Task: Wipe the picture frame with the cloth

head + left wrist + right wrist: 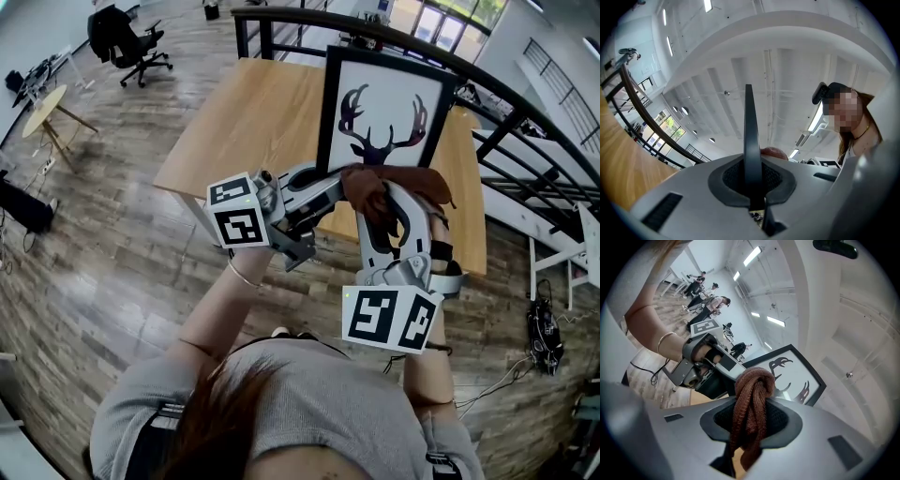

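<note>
The head view showed a black-edged picture frame point(382, 98) with a dark stag's head on white, standing upright on a light wooden bench point(253, 122). At the frame's lower left corner was the grey left gripper point(328, 190). At the frame's bottom edge, the grey right gripper point(381, 202) held a bunched rust-brown knitted cloth point(412, 180), which lay against that edge. Beyond the frame curved a dark metal railing point(525, 105). To the frame's left, across a grey-brown plank floor point(122, 244), stood a black office chair point(131, 42) and a small round table point(45, 108).

In the left gripper view, the left gripper point(750, 176) was clenched on the picture frame point(749, 126), seen edge-on as a thin dark blade. Left of it ran the bench point(618, 164) and the railing point(633, 91); above it spread a white ceiling point(764, 70) with strip lights.

In the right gripper view, the right gripper point(752, 423) was clamped on the cloth point(752, 397), with the picture frame point(794, 373) just behind it and the left gripper point(715, 366) at the frame's left.
</note>
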`<state>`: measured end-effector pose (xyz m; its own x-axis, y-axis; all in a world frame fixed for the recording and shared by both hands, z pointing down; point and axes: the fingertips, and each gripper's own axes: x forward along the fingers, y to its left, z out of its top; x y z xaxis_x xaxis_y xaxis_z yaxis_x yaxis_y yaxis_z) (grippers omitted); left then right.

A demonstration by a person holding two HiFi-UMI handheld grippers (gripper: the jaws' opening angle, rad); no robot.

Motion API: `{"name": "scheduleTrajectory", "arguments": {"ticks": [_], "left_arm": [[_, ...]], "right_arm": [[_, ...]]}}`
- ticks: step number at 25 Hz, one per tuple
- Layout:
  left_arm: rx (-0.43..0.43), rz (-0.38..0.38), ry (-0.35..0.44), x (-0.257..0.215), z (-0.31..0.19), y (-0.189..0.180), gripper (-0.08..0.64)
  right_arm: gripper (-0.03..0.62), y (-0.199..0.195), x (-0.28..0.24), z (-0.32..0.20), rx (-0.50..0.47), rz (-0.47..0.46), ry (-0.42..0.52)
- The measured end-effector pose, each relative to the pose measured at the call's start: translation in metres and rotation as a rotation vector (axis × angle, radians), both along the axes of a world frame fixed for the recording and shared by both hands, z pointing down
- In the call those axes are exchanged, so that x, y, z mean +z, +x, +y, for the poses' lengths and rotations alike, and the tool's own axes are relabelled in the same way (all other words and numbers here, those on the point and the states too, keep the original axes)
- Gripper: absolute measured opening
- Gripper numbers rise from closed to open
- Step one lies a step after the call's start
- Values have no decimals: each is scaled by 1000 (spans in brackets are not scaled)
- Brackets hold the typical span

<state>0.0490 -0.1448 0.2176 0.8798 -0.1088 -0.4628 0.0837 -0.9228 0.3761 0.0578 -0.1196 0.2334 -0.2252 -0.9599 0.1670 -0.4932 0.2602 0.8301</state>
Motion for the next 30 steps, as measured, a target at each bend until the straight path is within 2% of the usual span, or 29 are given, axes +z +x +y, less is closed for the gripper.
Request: {"name": "scheduleTrajectory", "arguments": {"ticks": [8, 13, 16, 18, 22, 25, 28, 30], "left_arm": [[-2, 38, -48, -2, -5, 0, 15], [-32, 13, -35, -2, -6, -2, 15], [-26, 53, -57, -5, -8, -6, 15], [-27, 67, -65, -5, -7, -5, 15], [-61, 4, -43, 3, -8, -2, 15], [-64, -35, -33, 9, -8, -11, 15], [-42, -40, -43, 12, -2, -12, 15], [-17, -45, -48, 13, 3, -9, 15]], "right_arm": [[133, 3, 17, 9, -9, -22, -54], [133, 2, 28, 11, -10, -2, -76], [133, 1, 35, 14, -23, 9, -91], [133, 8, 36, 18, -22, -18, -82], [133, 33, 18, 26, 13, -134, -41], [133, 45, -24, 20, 39, -175, 66], [133, 74, -71, 15, 134, -302, 182], [133, 96, -102, 10, 210, -330, 246]]}}
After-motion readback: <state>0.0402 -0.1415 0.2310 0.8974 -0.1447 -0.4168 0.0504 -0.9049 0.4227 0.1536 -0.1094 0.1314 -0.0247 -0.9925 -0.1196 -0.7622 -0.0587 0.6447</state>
